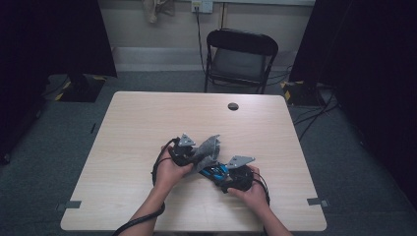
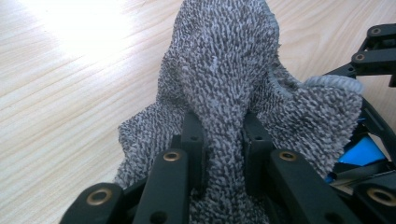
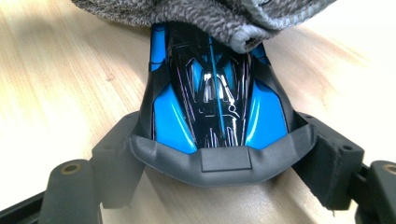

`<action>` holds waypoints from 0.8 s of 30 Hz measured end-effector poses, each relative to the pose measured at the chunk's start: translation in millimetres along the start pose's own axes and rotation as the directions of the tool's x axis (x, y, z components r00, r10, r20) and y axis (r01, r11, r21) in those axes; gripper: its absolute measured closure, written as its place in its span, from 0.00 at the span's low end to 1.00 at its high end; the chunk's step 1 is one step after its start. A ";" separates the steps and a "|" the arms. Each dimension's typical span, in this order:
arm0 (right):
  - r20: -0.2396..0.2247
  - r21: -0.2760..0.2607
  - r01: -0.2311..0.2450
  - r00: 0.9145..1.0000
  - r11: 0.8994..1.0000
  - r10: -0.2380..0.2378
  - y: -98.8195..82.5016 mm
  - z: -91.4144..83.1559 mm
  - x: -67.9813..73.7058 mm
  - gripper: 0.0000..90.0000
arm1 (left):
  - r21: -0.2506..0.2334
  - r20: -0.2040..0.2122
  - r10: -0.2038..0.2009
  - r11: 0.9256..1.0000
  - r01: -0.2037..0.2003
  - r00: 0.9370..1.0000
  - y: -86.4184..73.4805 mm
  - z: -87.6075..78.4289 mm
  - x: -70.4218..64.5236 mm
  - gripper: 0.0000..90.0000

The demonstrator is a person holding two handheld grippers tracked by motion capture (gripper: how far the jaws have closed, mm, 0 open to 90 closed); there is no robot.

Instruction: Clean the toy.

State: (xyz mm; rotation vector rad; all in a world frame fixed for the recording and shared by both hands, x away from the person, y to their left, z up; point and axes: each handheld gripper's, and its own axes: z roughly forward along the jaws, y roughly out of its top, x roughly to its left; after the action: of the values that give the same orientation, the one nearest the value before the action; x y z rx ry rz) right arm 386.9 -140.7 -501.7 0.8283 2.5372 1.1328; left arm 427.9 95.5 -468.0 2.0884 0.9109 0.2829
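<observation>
Near the table's middle, left claw (image 2: 219, 135) pinches nubby grey cloth (image 2: 229, 70); right claw (image 3: 219, 163) grips (seemingly) a glossy blue-black toy car (image 3: 215, 102).

Both forearms came in from the bottom of the high view, converging at lower centre. Left hand (image 1: 169, 169) gripped the left gripper (image 1: 193, 153), jaws clamped tight on a cloth (image 2: 229, 70), pointing up-right in frame. Right hand (image 1: 253, 189) sat lower right of it, holding the right gripper (image 1: 221, 173) aimed up-left, jaws spread wide and pressing both sides of a toy car (image 3: 212, 107). Grippers sat close together, tips nearly meeting.
</observation>
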 end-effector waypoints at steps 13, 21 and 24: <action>-0.002 0.000 0.002 1.000 1.000 -0.002 0.5 0.5 -0.5 0.27 | 0.005 -0.045 0.005 1.000 -0.004 0.999 -3.6 -0.4 8.0 0.84; -0.002 0.001 0.001 1.000 1.000 -0.001 0.6 0.6 -0.5 0.27 | 0.005 -0.057 -0.005 1.000 0.006 0.998 -6.0 -0.3 14.2 0.84; -0.002 0.001 0.001 1.000 1.000 -0.001 0.6 0.6 -0.6 0.27 | -0.002 -0.068 -0.012 1.000 0.012 0.998 -7.3 -0.1 17.8 0.84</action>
State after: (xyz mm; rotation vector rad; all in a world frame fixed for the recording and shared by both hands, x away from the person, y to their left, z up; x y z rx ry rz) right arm 387.8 -140.3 -501.7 0.8258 2.5393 1.1330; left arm 436.9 110.8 -475.5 2.0821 0.9626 0.3508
